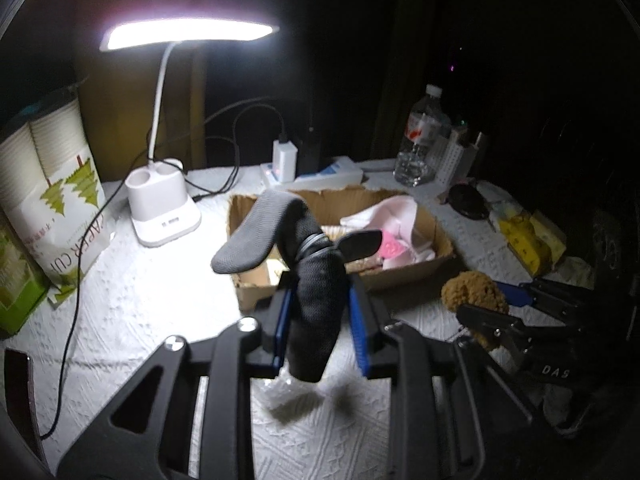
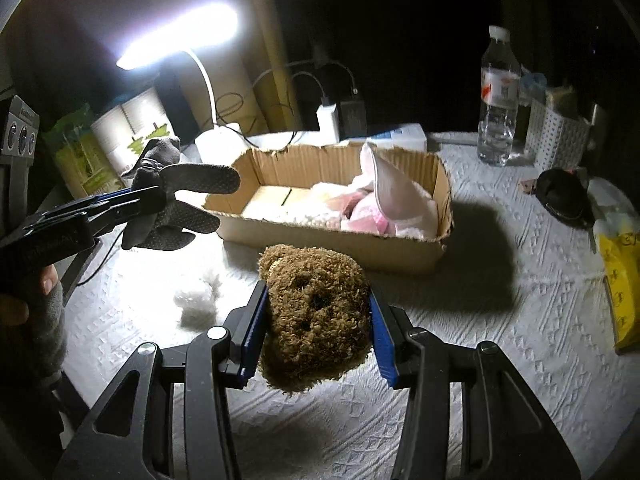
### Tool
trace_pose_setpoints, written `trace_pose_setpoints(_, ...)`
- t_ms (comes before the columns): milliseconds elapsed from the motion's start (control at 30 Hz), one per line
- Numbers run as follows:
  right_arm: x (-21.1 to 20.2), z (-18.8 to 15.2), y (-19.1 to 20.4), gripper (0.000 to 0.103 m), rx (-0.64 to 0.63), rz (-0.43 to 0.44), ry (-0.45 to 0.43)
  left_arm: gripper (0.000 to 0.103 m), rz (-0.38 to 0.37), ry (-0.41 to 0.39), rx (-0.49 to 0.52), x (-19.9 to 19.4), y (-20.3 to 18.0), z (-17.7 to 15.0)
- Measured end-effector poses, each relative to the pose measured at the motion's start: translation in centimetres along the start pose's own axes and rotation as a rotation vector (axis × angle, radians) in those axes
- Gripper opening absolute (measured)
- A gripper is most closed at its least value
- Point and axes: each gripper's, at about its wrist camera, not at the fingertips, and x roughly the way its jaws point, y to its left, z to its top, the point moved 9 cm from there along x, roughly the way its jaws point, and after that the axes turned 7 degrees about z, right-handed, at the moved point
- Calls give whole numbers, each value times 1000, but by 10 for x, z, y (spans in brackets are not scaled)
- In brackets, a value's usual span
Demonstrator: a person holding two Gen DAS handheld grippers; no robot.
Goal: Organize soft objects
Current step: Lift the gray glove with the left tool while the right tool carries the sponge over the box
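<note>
My left gripper (image 1: 320, 312) is shut on a dark grey glove (image 1: 316, 296) and holds it above the table, just in front of the cardboard box (image 1: 404, 276). The glove also shows in the right wrist view (image 2: 176, 200). My right gripper (image 2: 316, 316) is shut on a brown curly plush toy (image 2: 316, 312), in front of the box (image 2: 332, 240). The toy shows at the right in the left wrist view (image 1: 474, 296). Pink and white soft cloth (image 2: 380, 204) lies in the box. A white fluff ball (image 2: 198, 300) lies on the tablecloth left of the toy.
A lit white desk lamp (image 1: 164, 208) stands back left beside a paper-cup pack (image 1: 52, 184). A charger (image 1: 285, 160), cables, a water bottle (image 2: 498, 96), a white basket (image 2: 556, 136), a black pouch (image 2: 560, 196) and a yellow packet (image 2: 624, 280) lie around the box.
</note>
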Motion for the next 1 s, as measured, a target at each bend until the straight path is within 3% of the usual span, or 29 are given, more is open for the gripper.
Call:
trace_pose_setpoints(433,-5,45,3,49,-45,0,-60,27,5,-38,-1,2,8,32)
trace_pose_setpoints(1000,19,83,-21,49,-49,-19,-73,27,7,-15,6,43,10,49)
